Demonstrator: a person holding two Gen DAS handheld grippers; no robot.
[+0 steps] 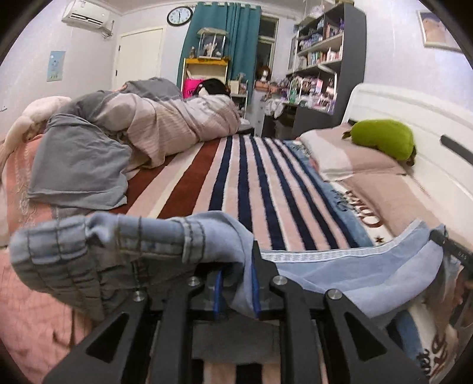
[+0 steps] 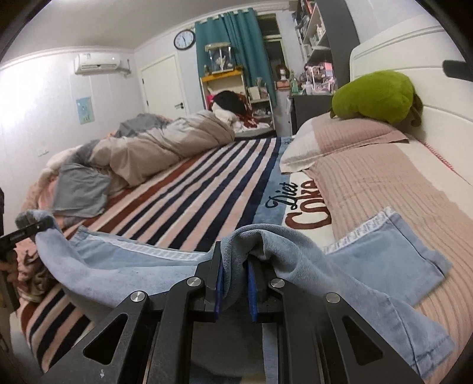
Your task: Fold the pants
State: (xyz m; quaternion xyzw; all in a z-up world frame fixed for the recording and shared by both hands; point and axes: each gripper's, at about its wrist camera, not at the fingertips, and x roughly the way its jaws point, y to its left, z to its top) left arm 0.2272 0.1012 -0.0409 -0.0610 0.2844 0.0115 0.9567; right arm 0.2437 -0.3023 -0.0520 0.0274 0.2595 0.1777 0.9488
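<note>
Jeans drape over striped blanket on bed.

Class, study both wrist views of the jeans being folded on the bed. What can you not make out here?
- Left wrist view: the left claw has its fingertips buried in the jeans.
- Right wrist view: the jeans' near leg runs off the bottom edge.
- Both views: the clock is too small to read.

Denim pants hide the left hand-held gripper finger; shelf items are indistinct.
</note>
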